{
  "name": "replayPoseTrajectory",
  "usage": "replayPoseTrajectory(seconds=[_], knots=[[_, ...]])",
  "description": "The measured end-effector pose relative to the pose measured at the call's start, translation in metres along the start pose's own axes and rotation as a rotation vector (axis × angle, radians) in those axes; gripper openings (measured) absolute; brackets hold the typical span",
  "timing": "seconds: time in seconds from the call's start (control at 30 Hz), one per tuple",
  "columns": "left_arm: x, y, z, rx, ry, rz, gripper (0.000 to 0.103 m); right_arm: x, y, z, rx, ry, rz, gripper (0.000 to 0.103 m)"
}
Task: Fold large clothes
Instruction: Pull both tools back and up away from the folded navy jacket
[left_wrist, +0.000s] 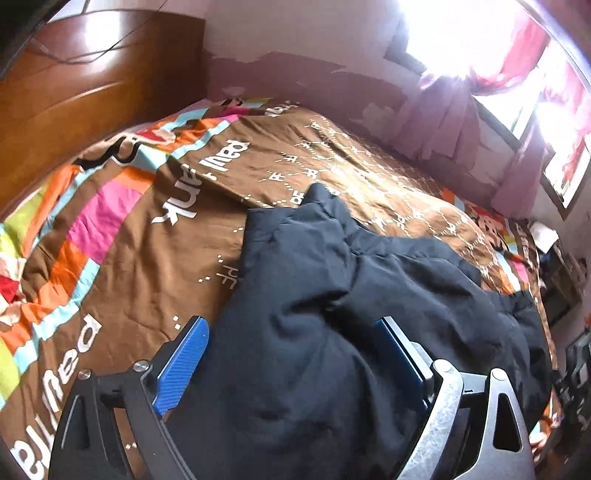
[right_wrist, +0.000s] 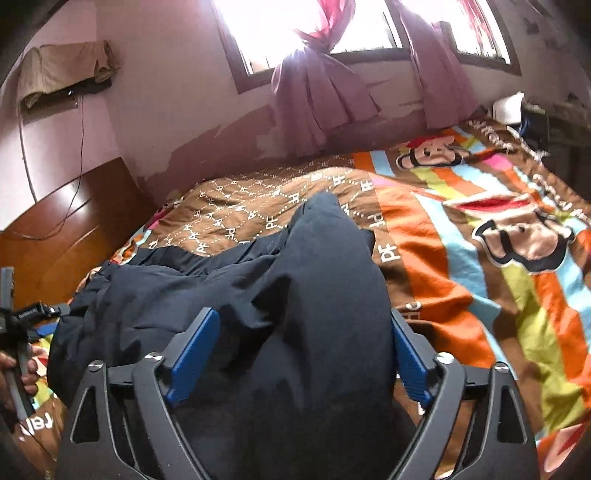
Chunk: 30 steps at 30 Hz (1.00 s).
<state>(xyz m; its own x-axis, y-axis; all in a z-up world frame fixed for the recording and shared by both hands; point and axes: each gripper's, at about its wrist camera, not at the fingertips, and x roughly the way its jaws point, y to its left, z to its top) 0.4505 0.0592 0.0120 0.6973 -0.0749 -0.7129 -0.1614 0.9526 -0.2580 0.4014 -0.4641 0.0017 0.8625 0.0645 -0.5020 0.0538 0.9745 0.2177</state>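
Under my fingers, the bed wears a brown, bright-striped cartoon quilt; a rumpled dark navy garment lies on it.

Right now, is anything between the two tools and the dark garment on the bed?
Nothing visible. The dark garment already lies between the open fingers of the left tool and the right tool.

dark navy garment | rumpled, bunched | lying on bed
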Motion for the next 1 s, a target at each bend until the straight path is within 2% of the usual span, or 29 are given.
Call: replayPoseTrajectory(seconds=[0.07, 0.17, 0.33, 0.57, 0.8, 1.0], knots=[[-0.011, -0.008, -0.003, 0.032, -0.008, -0.002, 0.096, -0.012, 0.004, 0.003, -0.02, -0.027, -0.014, 0.096], [-0.033, -0.018, -0.008, 0.065, -0.062, -0.02, 0.103, -0.034, 0.013, 0.011, -0.055, -0.061, -0.026, 0.101], [-0.07, -0.034, -0.015, 0.098, -0.123, -0.085, 0.103, -0.071, 0.027, 0.023, -0.086, -0.115, 0.004, 0.102], [-0.12, -0.052, -0.029, 0.153, -0.17, -0.167, 0.103, -0.119, 0.053, 0.031, -0.133, -0.174, 0.048, 0.102], [-0.172, -0.059, -0.044, 0.199, -0.254, -0.194, 0.103, -0.166, 0.083, 0.029, -0.193, -0.22, 0.086, 0.102], [-0.209, -0.06, -0.065, 0.216, -0.311, -0.199, 0.103, -0.202, 0.097, 0.016, -0.196, -0.265, 0.106, 0.102]])
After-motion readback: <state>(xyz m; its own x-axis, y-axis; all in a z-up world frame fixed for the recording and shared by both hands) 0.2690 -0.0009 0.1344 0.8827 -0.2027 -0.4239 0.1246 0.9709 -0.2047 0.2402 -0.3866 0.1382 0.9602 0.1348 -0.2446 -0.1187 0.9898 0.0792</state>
